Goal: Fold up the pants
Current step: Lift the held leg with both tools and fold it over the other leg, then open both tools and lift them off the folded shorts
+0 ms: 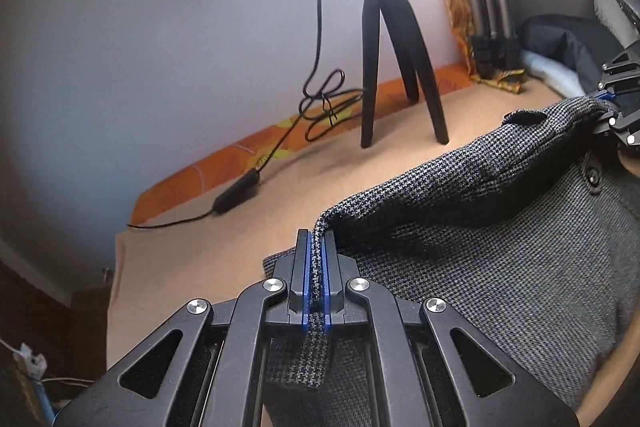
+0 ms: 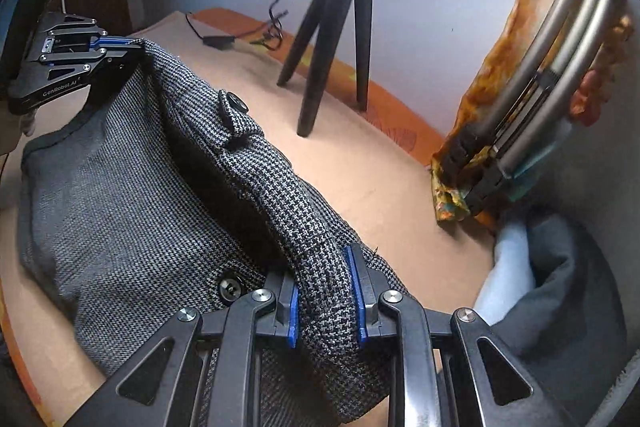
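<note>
While the left tool [image 1: 316, 267] pinched one end of the waistband and the right tool [image 2: 326, 291] clamped a thicker bunch at the other, the pants [image 2: 132, 195] hung slack between them, waistband spanning tool to tool above cloth already lying on the tabletop [image 1: 304, 179].

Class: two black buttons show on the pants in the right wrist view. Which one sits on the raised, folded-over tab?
The upper button, on the houndstooth tab of the pants; the other button lies on flat fabric beside the right hand-held gripper.

Tan-covered surface [image 1: 248, 211], grey houndstooth pants [image 1: 500, 251] spread on it, black tripod [image 1: 396, 39], cable [image 1: 320, 107], bundled clothes [image 2: 532, 267]
</note>
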The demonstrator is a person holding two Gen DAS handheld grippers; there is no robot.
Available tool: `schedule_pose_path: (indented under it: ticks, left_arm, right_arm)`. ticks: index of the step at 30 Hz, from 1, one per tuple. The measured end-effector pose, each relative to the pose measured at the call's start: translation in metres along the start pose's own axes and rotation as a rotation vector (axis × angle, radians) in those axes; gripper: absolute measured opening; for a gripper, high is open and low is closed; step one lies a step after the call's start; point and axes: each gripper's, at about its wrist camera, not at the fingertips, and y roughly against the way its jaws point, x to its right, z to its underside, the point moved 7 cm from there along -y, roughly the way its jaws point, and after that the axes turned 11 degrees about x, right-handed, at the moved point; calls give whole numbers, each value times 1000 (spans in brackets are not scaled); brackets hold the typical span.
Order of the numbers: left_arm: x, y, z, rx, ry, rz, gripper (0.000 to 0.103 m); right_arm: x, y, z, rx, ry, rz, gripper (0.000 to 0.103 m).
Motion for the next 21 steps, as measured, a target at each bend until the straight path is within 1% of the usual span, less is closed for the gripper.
schedule_pose_path:
  ticks: [6,9,10,11,13,14,15,16,17,20,21]
  left_arm:
    - [0,-20,7,-32,18,5,3]
    - [0,-26,8,-42,20,-1,4]
    - [-1,-27,7,-41,20,-9,5]
    - [-1,-28,6,-39,21,-15,7]
    - [-2,-31,5,-41,29,-24,9]
    - [-3,-32,5,-45,30,-33,13]
    - [-4,-34,4,-44,26,-44,13]
    - [-6,-34,4,-43,19,-60,15]
    - [-8,-35,3,-44,16,-77,17]
    - [-18,-32,-2,-32,29,-135,18]
    - [-20,-29,-3,-27,41,-138,18]
  right_arm:
    - [10,-25,4,-35,-20,-8,20]
    - [14,-34,6,-44,-27,0,22]
    - [16,-36,6,-45,-30,9,23]
    - [19,-38,7,-43,-32,19,29]
    - [24,-40,7,-40,-40,36,37]
    - [27,-39,7,-39,-46,43,42]
    - [29,-39,7,-39,-49,53,46]
    - [31,-38,7,-39,-47,72,54]
    - [35,-37,7,-39,-42,101,60]
    - [41,-33,6,-29,-48,128,65]
    - [42,-31,5,-27,-54,135,66]
